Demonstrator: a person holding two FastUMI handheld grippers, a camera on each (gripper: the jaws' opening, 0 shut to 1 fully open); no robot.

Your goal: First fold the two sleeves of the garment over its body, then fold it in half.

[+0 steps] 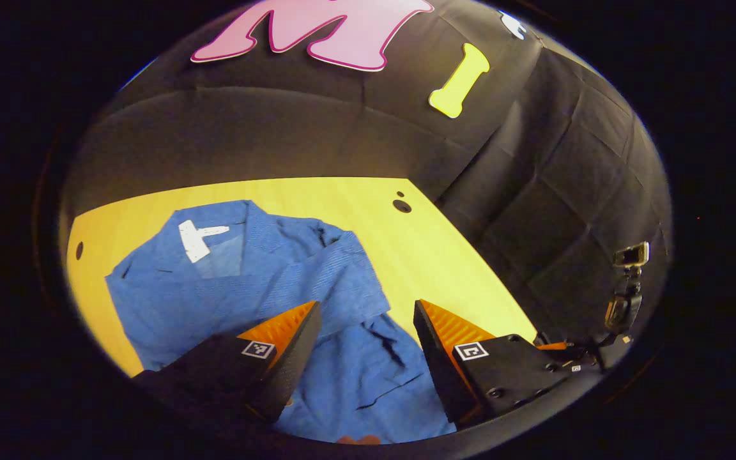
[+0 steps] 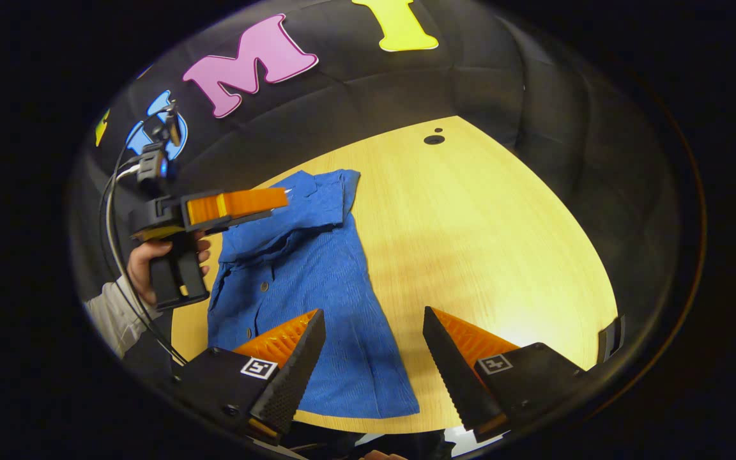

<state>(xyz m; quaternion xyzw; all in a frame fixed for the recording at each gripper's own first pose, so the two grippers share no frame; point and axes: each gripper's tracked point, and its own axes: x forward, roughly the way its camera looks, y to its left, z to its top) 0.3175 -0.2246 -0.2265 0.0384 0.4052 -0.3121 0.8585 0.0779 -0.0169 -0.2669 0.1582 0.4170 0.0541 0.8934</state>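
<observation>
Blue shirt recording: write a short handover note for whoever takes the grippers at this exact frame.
Left gripper: open, above the blue shirt, holding nothing.
Right gripper: open, over the shirt's near hem, holding nothing.
The shirt lies on the yellow table, collar at the far end.
Done: one sleeve looks folded onto the body; the other I cannot confirm.
Left: check the second sleeve, then fold the shirt in half.

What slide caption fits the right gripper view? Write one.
Open right tool above blue shirt on wooden table; left tool held at left.
</observation>
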